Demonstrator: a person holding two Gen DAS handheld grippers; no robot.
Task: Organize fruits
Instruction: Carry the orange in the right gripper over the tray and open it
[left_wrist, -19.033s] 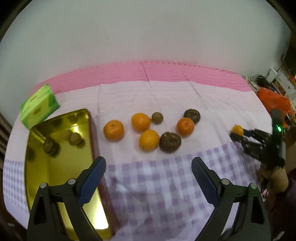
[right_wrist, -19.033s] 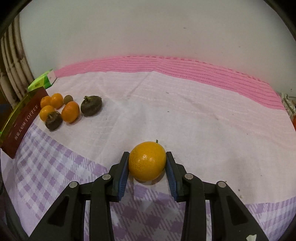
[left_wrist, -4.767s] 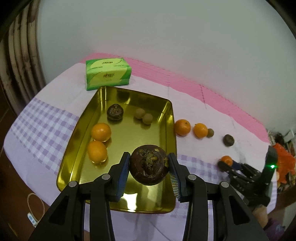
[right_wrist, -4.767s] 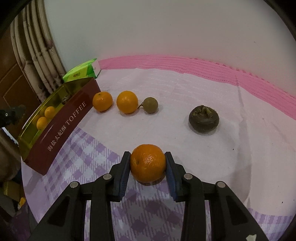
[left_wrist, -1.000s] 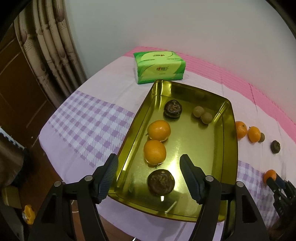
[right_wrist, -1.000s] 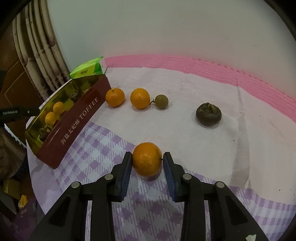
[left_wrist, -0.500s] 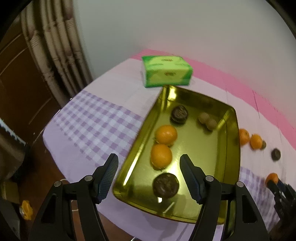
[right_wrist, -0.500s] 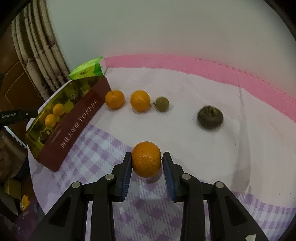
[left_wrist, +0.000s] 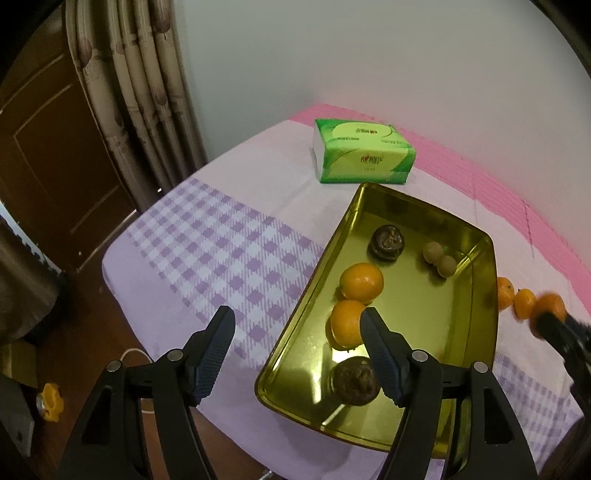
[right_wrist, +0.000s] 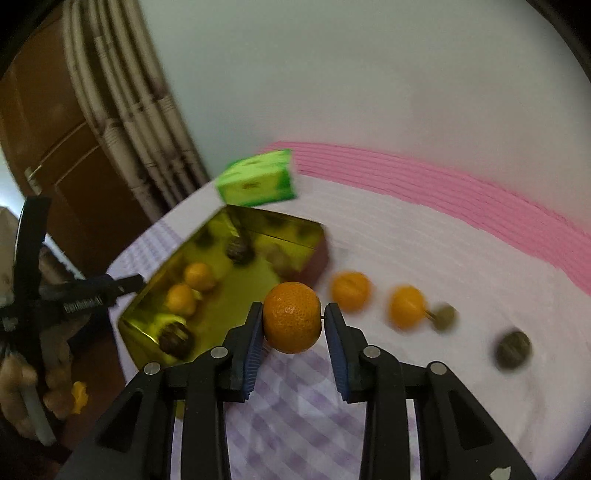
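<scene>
A gold tin tray (left_wrist: 476, 243) (right_wrist: 295, 223) holds two oranges (left_wrist: 361, 281), two dark fruits (left_wrist: 386, 240) and two small brown fruits (left_wrist: 432, 253). My left gripper (left_wrist: 297, 345) is open and empty, above the tray's near left edge. My right gripper (right_wrist: 293, 319) is shut on an orange (right_wrist: 291, 317), lifted beside the tray's right wall; it also shows at the right edge of the left wrist view (left_wrist: 550, 306). On the cloth right of the tray lie two oranges (right_wrist: 351, 291), a small brown fruit (right_wrist: 443, 315) and a dark fruit (right_wrist: 513, 349).
A green tissue pack (left_wrist: 364, 157) lies behind the tray. The table's left and near edges drop to the floor. Curtains (left_wrist: 147, 85) and a brown door (left_wrist: 48, 147) stand at the left. The wall runs behind the pink cloth border (right_wrist: 480, 192).
My right gripper has risen and swung left toward the tray with the orange in it. My left gripper has drifted left and back, open, away from the tray.
</scene>
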